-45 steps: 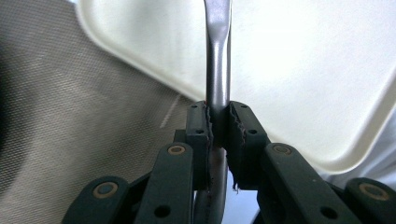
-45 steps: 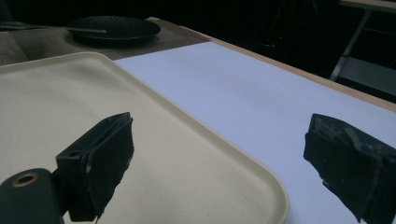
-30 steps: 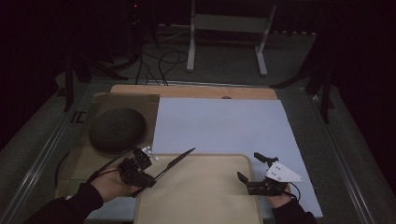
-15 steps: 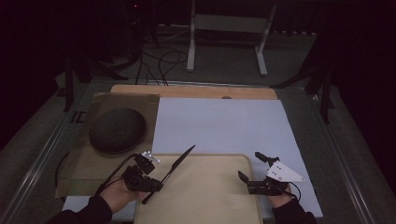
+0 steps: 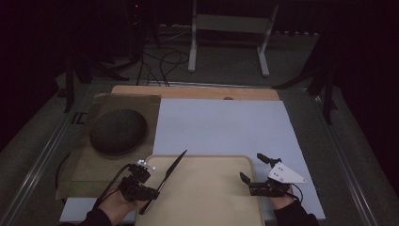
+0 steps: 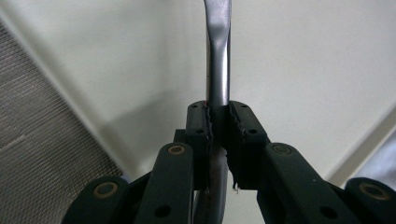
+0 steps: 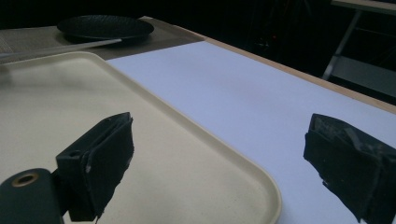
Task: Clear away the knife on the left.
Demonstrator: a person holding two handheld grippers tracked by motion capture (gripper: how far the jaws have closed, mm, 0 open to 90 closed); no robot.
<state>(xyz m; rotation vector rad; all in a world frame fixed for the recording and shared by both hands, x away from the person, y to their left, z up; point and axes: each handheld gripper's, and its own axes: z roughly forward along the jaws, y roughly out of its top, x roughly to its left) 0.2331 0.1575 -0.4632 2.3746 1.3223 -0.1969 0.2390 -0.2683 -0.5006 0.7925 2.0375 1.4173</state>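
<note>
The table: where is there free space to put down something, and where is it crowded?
The white sheet is bare between the dark plate and the table's right edge. The tray is bare between the grippers. It is tight near the tray's left rim, where the left gripper holds a utensil, and by the right gripper.

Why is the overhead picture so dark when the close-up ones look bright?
High view: dim, the surroundings nearly black, the tray and white sheet brightest. Left gripper view: tray bright, the metal utensil glinting, its far end soft. Right gripper view: near jaws slightly blurred, background dark.
</note>
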